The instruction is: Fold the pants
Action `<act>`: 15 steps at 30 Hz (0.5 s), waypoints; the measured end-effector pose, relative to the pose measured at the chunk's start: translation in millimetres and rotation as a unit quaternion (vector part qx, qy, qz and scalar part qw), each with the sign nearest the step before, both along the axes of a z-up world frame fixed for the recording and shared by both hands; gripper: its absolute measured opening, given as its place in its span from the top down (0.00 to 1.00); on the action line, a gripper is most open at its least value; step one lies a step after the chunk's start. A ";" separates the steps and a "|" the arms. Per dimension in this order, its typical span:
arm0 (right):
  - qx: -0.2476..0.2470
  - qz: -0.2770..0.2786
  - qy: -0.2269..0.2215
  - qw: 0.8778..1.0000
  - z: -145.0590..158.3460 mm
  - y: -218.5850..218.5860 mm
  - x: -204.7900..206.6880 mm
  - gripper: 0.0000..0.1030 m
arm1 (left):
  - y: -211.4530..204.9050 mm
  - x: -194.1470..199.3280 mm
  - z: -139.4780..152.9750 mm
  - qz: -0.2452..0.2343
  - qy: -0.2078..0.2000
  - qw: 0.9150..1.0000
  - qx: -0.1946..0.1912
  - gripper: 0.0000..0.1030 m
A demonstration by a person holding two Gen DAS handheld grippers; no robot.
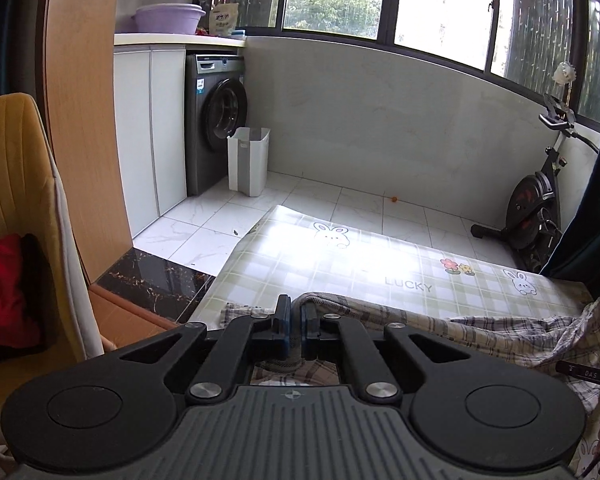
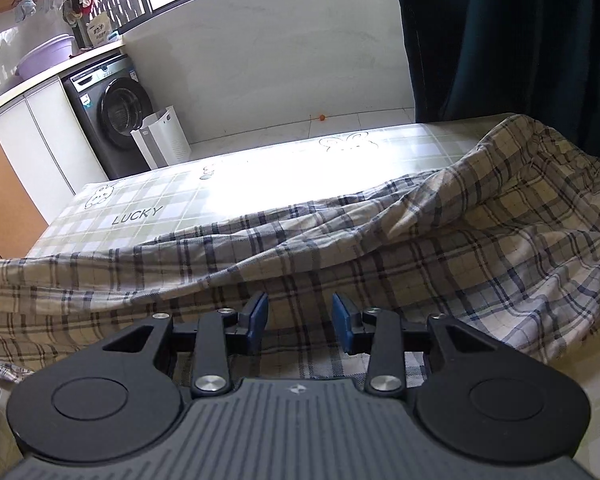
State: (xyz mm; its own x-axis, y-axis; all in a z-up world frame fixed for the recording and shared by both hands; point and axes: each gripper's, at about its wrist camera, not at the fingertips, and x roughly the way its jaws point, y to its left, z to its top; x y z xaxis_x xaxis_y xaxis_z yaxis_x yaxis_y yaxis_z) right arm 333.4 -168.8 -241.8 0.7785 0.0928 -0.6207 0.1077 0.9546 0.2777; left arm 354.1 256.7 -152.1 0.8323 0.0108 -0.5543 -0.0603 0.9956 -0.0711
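Observation:
The plaid pants (image 2: pixel 420 240) lie spread along the near side of a table with a checked green rabbit-print cloth (image 2: pixel 160 196). The waist end is bunched up at the right. In the left wrist view my left gripper (image 1: pixel 296 320) is shut on a raised edge of the pants (image 1: pixel 480 332). The cloth runs from the jaws off to the right. My right gripper (image 2: pixel 300 316) is open just above the middle of the pants. Its blue pads (image 2: pixel 258 312) stand apart, with flat plaid cloth showing below the gap.
Beyond the table's far edge is tiled floor with a grey washing machine (image 1: pixel 216 120), a white bin (image 1: pixel 248 160) and an exercise bike (image 1: pixel 536 208). A yellow chair (image 1: pixel 16 184) with a red cushion (image 1: pixel 0 288) stands at the left. A dark curtain (image 2: pixel 520 40) hangs at the right.

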 end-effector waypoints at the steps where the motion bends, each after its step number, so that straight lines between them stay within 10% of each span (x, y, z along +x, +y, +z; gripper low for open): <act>1: -0.001 0.002 -0.001 1.000 0.3 -0.4 1.5 0.62 | -0.7 0.6 -1.0 0.000 0.002 1.000 -0.001 0.95; 15: 0.032 -0.004 -0.004 0.999 1.4 -8.7 33.8 0.49 | 19.9 24.3 -43.6 0.034 0.042 0.998 -0.014 0.94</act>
